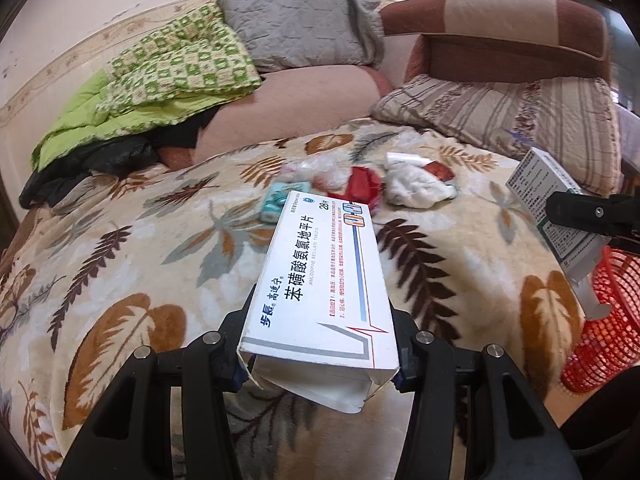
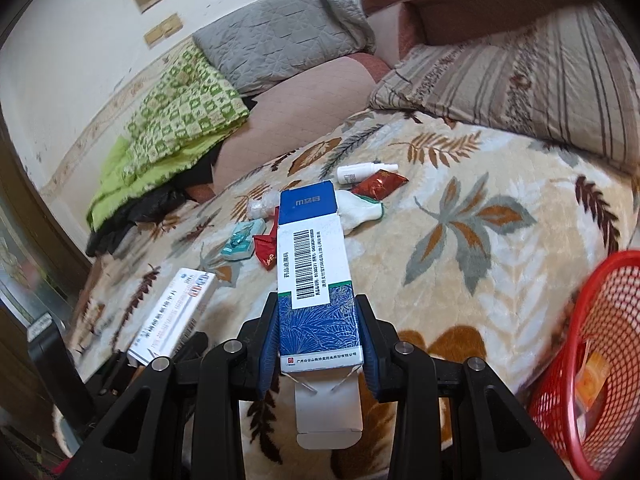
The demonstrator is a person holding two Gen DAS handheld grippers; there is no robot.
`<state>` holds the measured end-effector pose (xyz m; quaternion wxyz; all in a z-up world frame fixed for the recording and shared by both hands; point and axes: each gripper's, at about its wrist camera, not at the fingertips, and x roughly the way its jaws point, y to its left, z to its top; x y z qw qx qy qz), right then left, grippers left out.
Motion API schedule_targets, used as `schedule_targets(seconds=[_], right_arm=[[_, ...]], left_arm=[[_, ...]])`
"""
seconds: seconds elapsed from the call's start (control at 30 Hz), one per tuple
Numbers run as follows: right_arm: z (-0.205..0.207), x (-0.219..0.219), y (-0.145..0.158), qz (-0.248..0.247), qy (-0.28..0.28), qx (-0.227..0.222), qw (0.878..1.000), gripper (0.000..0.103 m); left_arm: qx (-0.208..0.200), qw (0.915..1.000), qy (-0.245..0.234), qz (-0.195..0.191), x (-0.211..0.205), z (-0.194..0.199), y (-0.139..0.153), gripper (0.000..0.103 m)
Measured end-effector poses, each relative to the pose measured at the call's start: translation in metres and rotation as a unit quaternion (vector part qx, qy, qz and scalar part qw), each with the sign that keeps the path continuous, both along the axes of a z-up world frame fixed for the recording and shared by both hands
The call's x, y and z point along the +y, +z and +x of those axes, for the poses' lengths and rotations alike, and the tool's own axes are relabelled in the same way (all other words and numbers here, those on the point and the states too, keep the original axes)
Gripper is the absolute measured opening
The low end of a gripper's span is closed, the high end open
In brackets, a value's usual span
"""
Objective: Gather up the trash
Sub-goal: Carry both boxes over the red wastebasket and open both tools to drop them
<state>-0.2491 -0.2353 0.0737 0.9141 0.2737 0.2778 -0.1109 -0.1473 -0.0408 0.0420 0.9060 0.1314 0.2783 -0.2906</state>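
My left gripper [image 1: 320, 344] is shut on a white medicine box [image 1: 324, 272] with an open flap, held above the leaf-patterned blanket [image 1: 140, 248]. That same white box [image 2: 176, 312] shows at the lower left of the right wrist view. My right gripper [image 2: 318, 340] is shut on a blue and white box [image 2: 316, 268] with a barcode, its end flap open. The blue and white box [image 1: 556, 204] and right gripper appear at the right edge of the left wrist view, next to a red mesh basket [image 1: 612, 320]. More trash lies ahead: a red packet [image 2: 380, 184], a white bottle [image 2: 360, 172], a teal pack [image 2: 240, 244].
The red mesh basket [image 2: 592, 360] stands at the right on the bed with an orange item inside. A white cloth [image 1: 416, 184] and clear plastic [image 1: 324, 168] lie among the trash. Pillows [image 1: 500, 120], a green quilt [image 1: 160, 80] and a black bag [image 1: 92, 164] lie behind.
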Motion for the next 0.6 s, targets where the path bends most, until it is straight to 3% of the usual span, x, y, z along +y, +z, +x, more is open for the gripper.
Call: schedule_targets(seconds=[0.3,0.43,0.6], right_arm=[[-0.076,-0.039,0.006,0.039,-0.048,-0.026,0.998,0.039],[-0.123,-0.074,0.004,0.058,-0.102,-0.032,0.993,0.039],[-0.178,-0.117,-0.001,0.079,-0.176,-0.036,0.981,0.039]], left_arm=[[0.029,0.9933,-0.109,-0.026,-0.028,-0.048,0.021,0.05],[0.034,0.9848,-0.168,-0.029,-0.057,-0.079,0.037,0.05],[0.069,0.9681,-0.238,-0.037,-0.107,-0.111,0.057,0.05]])
